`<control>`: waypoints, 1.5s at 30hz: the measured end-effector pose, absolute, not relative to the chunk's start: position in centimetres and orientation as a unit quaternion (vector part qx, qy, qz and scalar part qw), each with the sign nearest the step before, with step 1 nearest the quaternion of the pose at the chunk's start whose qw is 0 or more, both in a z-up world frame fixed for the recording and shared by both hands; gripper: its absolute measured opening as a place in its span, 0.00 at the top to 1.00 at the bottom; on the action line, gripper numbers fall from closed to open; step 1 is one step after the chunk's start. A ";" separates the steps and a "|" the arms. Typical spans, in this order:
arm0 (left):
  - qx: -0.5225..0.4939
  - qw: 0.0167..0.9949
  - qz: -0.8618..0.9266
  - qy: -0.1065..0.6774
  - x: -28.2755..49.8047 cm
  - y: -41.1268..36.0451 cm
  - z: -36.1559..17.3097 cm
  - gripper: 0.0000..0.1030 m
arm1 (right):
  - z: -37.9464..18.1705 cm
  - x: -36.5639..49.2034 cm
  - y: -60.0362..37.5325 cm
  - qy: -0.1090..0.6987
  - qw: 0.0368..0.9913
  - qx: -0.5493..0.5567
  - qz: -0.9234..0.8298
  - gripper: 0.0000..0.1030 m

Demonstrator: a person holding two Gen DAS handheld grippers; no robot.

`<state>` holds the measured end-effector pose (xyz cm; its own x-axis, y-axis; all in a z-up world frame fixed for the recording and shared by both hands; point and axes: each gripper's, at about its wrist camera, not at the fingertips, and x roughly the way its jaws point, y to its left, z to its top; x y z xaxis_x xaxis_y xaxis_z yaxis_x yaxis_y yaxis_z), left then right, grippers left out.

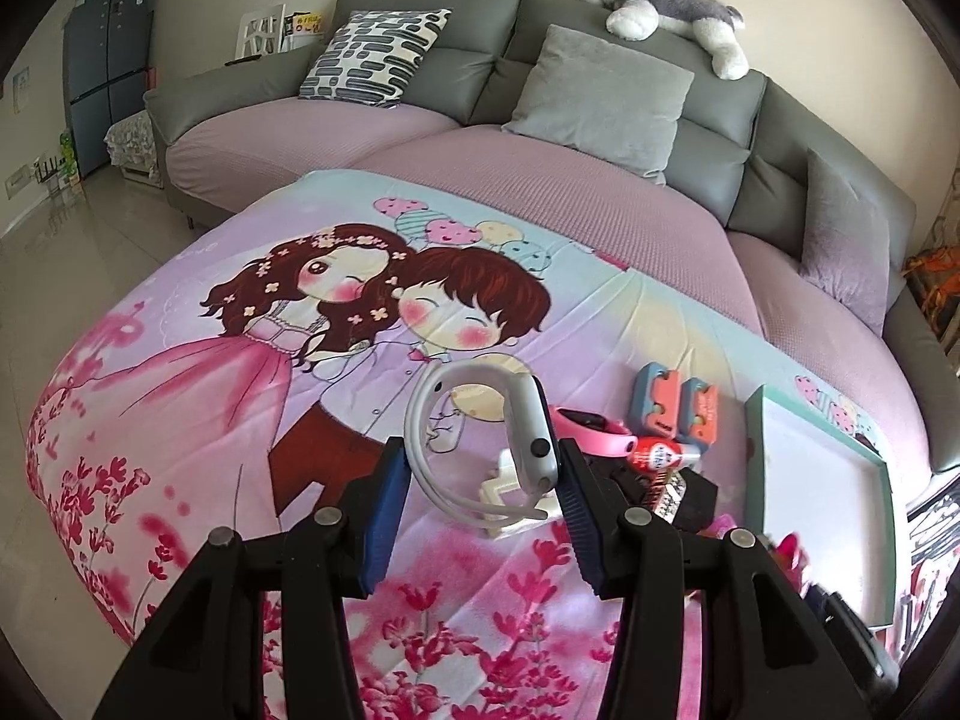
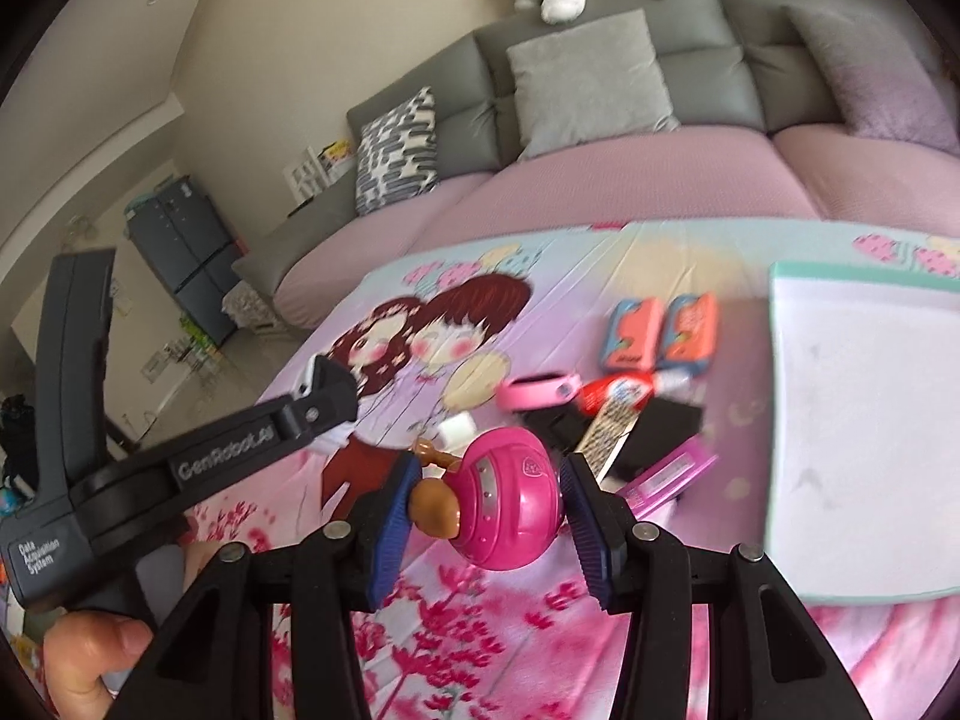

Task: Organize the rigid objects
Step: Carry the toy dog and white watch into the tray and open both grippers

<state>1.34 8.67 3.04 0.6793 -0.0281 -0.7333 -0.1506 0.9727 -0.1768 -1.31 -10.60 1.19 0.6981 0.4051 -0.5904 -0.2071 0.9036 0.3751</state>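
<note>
My left gripper (image 1: 483,480) is shut on a white smartwatch (image 1: 540,438), its looped strap and case pinched between the blue pads and raised above the cartoon blanket (image 1: 240,396). My right gripper (image 2: 486,501) is shut on a toy figure in a pink helmet (image 2: 510,498), whose brown head pokes out on the left side. In the right wrist view the left gripper (image 2: 318,396) comes in from the left, with a hand (image 2: 90,654) on its handle. On the blanket lie a pink band (image 2: 534,390), a red glue bottle (image 2: 618,393), two orange-and-blue blocks (image 2: 660,336) and black boxes (image 2: 660,420).
A white board with a teal frame (image 2: 864,438) lies at the right of the blanket. A small white block (image 1: 510,480) sits under the watch. A grey sofa (image 1: 420,30) with cushions and a plush dog (image 1: 666,6) stands behind. Tiled floor (image 1: 72,222) is on the left.
</note>
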 end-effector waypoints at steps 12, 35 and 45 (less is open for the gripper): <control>-0.075 0.905 -0.030 0.419 3.0 1.4 3.2 0.51 | 1.9 -0.7 -20.8 0.307 0.935 0.175 0.029 0.51; 0.053 0.876 -0.187 0.442 7.2 -18.9 1.2 0.51 | -1.0 -2.4 -35.3 0.320 0.910 0.199 -0.175 0.50; 0.062 0.863 -0.183 0.468 8.6 -20.8 -1.5 0.51 | -1.9 -2.9 -36.8 0.330 0.897 0.212 -0.203 0.51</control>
<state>8.58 -20.83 -1.54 0.4957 -0.2577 -0.8294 0.3743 0.9251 -0.0637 -2.88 -36.82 -1.92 0.6993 -0.2252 -0.6784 0.5047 0.8276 0.2455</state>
